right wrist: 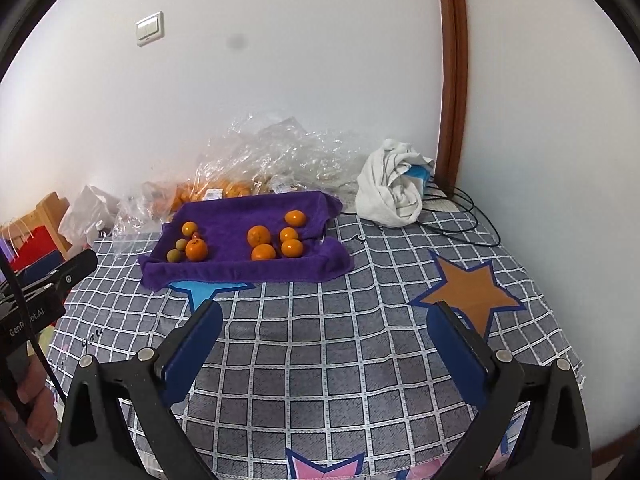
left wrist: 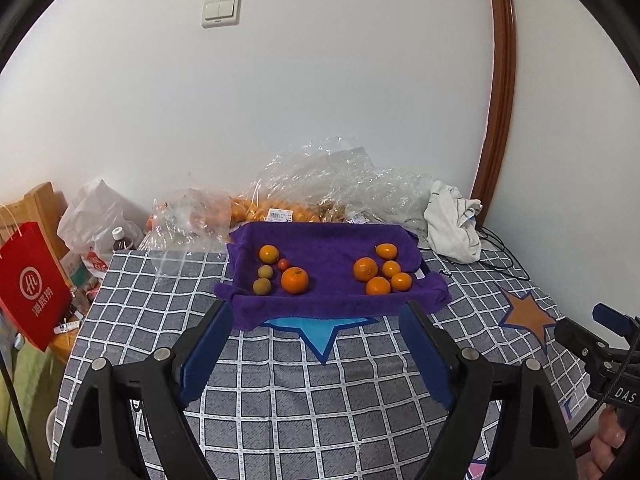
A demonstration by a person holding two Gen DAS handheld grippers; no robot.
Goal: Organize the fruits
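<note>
On the purple towel (left wrist: 332,240) at twelve o'clock, mandarins (left wrist: 382,274) sit right and mixed fruit (left wrist: 295,280) left, light, round, soft-skinned, best pinched gently across the middle, while left gripper (left wrist: 320,312) and right gripper (right wrist: 326,314) hang wide, empty.

The red paper bag (left wrist: 30,280) at the table's left carries a white ring with "Hi" and Chinese characters too small to be sure of. The right gripper (left wrist: 616,354) body shows "DAS"; the left gripper (right wrist: 34,300) body reads "GenRobot.AI", partly hidden by a cable. A price sticker (left wrist: 280,214) on the clear fruit bag (left wrist: 320,184) is unreadable
</note>
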